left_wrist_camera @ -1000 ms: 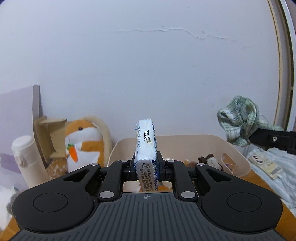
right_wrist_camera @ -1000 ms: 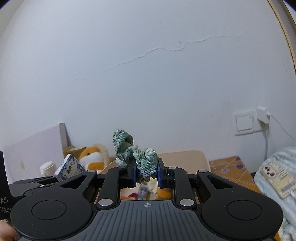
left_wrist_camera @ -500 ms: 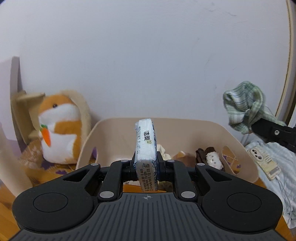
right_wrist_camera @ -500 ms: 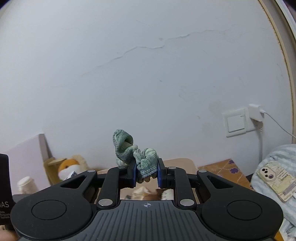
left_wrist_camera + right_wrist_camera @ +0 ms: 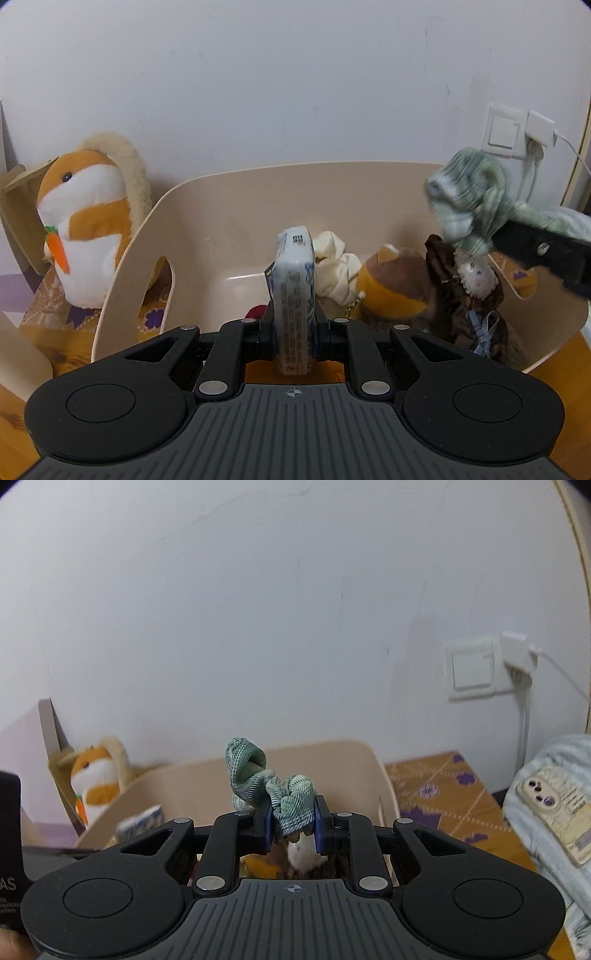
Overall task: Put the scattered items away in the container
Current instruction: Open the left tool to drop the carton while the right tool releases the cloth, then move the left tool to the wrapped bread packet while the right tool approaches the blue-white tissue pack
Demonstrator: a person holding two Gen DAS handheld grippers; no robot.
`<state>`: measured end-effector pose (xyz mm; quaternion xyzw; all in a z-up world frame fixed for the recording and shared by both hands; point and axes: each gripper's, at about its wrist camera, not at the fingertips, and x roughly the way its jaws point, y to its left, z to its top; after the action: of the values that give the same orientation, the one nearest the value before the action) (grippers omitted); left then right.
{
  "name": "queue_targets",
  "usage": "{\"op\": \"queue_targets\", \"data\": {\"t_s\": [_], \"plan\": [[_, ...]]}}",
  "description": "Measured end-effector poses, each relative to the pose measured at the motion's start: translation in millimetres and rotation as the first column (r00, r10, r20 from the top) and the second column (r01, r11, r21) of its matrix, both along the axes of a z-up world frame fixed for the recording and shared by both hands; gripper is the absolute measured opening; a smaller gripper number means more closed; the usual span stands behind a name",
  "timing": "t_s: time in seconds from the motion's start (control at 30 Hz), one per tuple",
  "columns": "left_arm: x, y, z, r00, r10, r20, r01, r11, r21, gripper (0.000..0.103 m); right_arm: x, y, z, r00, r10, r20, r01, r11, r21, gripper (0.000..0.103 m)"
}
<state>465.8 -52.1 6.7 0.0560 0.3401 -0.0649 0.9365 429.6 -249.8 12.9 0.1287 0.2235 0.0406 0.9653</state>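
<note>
My left gripper [image 5: 294, 332] is shut on a white and blue tissue pack [image 5: 294, 295], held upright over the near rim of the beige bin [image 5: 221, 192]. My right gripper [image 5: 293, 827] is shut on a green checked scrunchie [image 5: 273, 790], over the right part of the bin [image 5: 347, 768]. The scrunchie also shows blurred in the left wrist view [image 5: 469, 206], above the bin. In the bin lie a cream cloth [image 5: 336, 266], a round brown and orange cat plush [image 5: 395, 284] and a dark brown doll [image 5: 469, 302].
An orange and white hamster plush [image 5: 85, 229] sits left of the bin against the wall. A wall switch and plugged charger [image 5: 487, 664] are at the right. A phone [image 5: 554, 812] lies on light bedding at the far right. A patterned orange mat [image 5: 443, 794] lies under the bin.
Both grippers have moved forward and down toward the bin. The bin's inside now fills the left wrist view, and the scrunchie has dropped closer to the bin's right side.
</note>
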Motion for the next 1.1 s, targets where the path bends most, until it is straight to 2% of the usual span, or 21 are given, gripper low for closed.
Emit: {"op": "queue_targets", "data": {"t_s": [0.1, 0.2, 0.27, 0.3, 0.37, 0.47, 0.57, 0.7, 0.97, 1.1], "plan": [[0.2, -1.3, -0.3, 1.000, -0.002, -0.008, 0.002, 1.000, 0.017, 0.017, 2.5, 3.5, -5.0, 1.000, 0.014, -0.017, -0.014, 1.000, -0.012, 0.019], [2.9, 1.4, -2.2, 1.000, 0.007, -0.017, -0.007, 1.000, 0.012, 0.024, 0.0, 10.1, -7.9, 0.999, 0.026, -0.030, -0.028, 0.999, -0.040, 0.021], [4.4, 3.8, -3.0, 1.000, 0.015, -0.019, -0.014, 1.000, 0.011, 0.038, 0.1, 11.8, -9.0, 0.999, 0.030, -0.037, -0.031, 0.998, -0.048, 0.025], [4.4, 4.7, -3.0, 1.000, 0.016, -0.017, -0.016, 1.000, 0.012, 0.041, 0.4, 12.1, -9.5, 0.999, 0.032, -0.040, -0.034, 0.998, -0.049, 0.031], [3.1, 6.5, -2.4, 1.000, 0.020, -0.010, -0.020, 1.000, 0.016, 0.055, 0.4, 12.6, -9.7, 0.998, 0.040, -0.042, -0.042, 0.998, -0.048, 0.040], [0.4, 9.5, 0.3, 1.000, 0.024, 0.007, -0.024, 1.000, 0.017, 0.069, -0.6, 13.1, -7.9, 0.999, 0.041, -0.036, -0.043, 0.998, -0.049, 0.053], [-2.7, 10.9, 4.0, 1.000, 0.017, 0.012, -0.017, 1.000, 0.017, 0.078, -3.2, 12.5, -6.1, 0.999, 0.044, -0.030, -0.045, 0.998, -0.034, 0.058], [-9.5, 13.1, 11.0, 0.999, 0.023, 0.031, -0.024, 0.999, 0.029, 0.079, -8.8, 12.9, -3.5, 0.999, 0.051, -0.012, -0.051, 0.999, -0.017, 0.063], [-40.8, 26.5, 30.3, 0.997, 0.032, 0.069, -0.030, 0.999, -0.033, 0.081, -29.2, 11.8, 3.9, 0.999, 0.043, 0.006, -0.043, 0.999, 0.008, 0.067], [-60.0, 26.1, 31.5, 0.996, 0.015, 0.091, -0.017, 1.000, 0.019, 0.081, -50.5, 17.0, 9.2, 0.999, 0.043, 0.020, -0.042, 0.999, -0.028, 0.071]]}}
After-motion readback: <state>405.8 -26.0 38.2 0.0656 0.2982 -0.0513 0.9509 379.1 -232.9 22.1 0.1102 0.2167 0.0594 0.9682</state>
